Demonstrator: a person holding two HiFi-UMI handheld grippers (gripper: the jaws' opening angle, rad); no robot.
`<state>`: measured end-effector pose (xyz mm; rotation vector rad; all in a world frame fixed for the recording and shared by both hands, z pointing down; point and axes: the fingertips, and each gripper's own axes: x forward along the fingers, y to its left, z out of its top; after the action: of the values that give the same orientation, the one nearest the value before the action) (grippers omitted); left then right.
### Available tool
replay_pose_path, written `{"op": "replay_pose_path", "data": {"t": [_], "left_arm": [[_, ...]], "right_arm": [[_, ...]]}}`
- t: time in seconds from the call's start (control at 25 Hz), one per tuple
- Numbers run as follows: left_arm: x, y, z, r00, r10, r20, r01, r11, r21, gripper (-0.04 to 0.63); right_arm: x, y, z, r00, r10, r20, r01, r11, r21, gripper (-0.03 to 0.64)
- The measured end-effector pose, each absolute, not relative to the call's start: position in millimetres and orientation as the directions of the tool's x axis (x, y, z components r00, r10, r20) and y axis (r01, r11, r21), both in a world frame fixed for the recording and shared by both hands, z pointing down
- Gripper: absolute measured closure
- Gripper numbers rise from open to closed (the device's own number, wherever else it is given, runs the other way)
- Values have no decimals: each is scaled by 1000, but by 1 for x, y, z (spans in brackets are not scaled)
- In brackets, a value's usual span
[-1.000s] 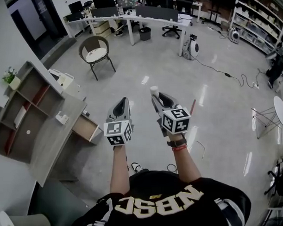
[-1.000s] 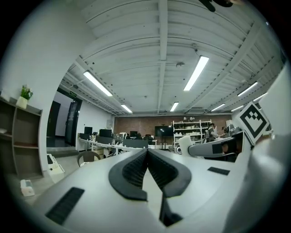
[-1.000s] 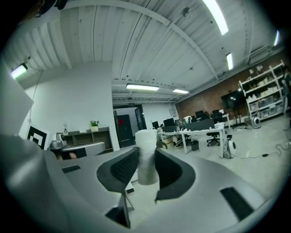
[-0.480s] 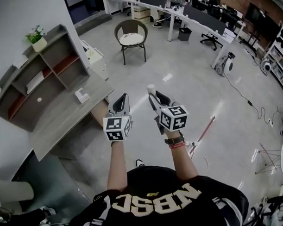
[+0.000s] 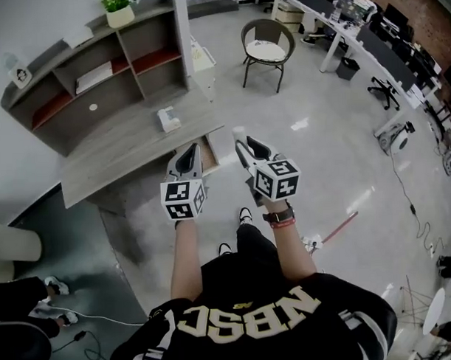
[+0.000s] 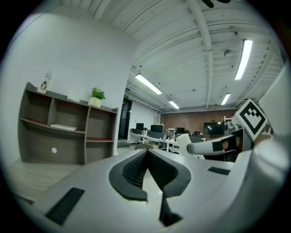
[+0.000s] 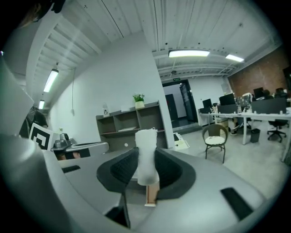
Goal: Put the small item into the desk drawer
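A small white item (image 7: 146,154) stands upright between the pads of my right gripper (image 7: 145,175), which is shut on it. From the head view it shows as a white tip (image 5: 240,131) at the front of the right gripper (image 5: 244,145). My left gripper (image 5: 190,153) is held level beside it, its jaws (image 6: 146,159) shut with nothing between them. Both hang just in front of the grey desk (image 5: 121,153). Its open wooden drawer (image 5: 212,145) lies below and between the two grippers.
A grey shelf unit (image 5: 96,69) with a potted plant (image 5: 118,8) stands on the desk's far side, and a tissue box (image 5: 168,118) sits on the desktop. A round chair (image 5: 267,52) stands behind. A red-and-white stick (image 5: 342,227) lies on the floor at right.
The desk and its shelf have swung from the far left to right in front of the grippers and come closer. Both grippers keep the same pose, the white item still held.
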<state>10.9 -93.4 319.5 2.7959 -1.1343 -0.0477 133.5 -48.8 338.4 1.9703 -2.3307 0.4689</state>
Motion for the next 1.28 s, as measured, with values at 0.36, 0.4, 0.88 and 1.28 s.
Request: {"op": "replay_pose_path", "data": {"t": [0.36, 0.4, 0.88, 1.28], "left_arm": [[-48, -143, 367, 592, -800, 93, -802, -573, 169, 581], [-50, -147, 373, 585, -804, 105, -807, -564, 173, 581], [-41, -200, 455, 524, -807, 272, -849, -468, 246, 581], [-37, -217, 533, 471, -787, 398, -878, -377, 295, 581]], "right_arm": [[72, -121, 386, -380, -872, 308, -920, 322, -225, 492], [69, -127, 392, -393, -863, 317, -915, 333, -227, 492], [57, -194, 475, -476, -747, 463, -879, 396, -264, 492], [58, -215, 561, -461, -658, 595, -883, 406, -235, 492]]}}
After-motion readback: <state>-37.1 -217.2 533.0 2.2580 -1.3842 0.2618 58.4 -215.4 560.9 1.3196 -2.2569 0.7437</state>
